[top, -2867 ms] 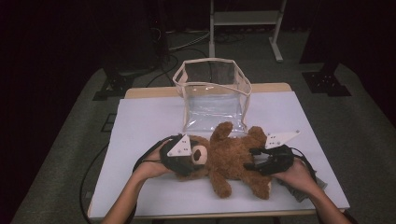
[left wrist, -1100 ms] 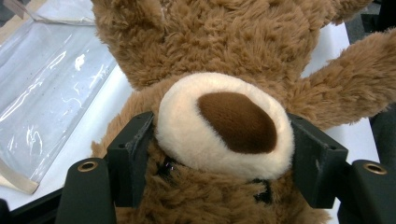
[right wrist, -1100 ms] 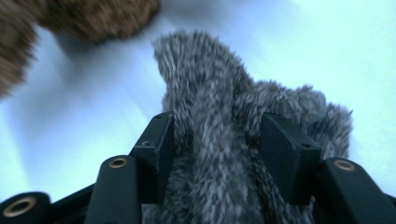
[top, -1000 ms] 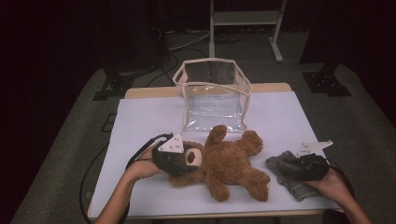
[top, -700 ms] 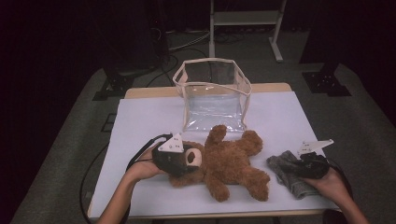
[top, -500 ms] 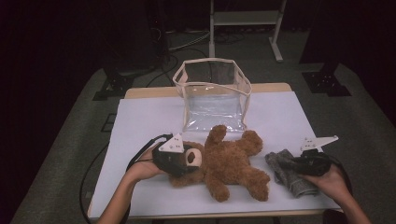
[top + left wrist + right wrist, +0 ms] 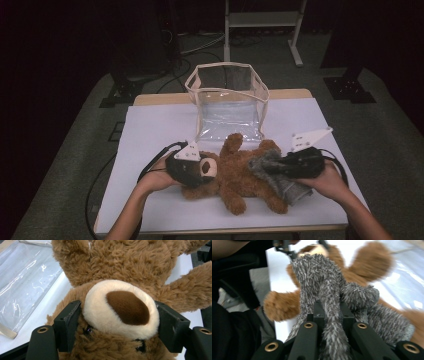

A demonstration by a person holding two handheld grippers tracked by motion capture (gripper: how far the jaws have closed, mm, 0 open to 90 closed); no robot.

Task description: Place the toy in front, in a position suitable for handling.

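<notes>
High view: left gripper (image 7: 192, 169) clamps the teddy bear's (image 7: 240, 172) head flat on the table (image 7: 150, 130), right gripper (image 7: 280, 167) pinches grey fuzzy garment (image 7: 282, 177) over its legs; advise drawing it on evenly.

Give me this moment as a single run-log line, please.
left gripper: shut on teddy bear head | right gripper: shut on grey furry cloth, over bear | clear bag: behind
</notes>
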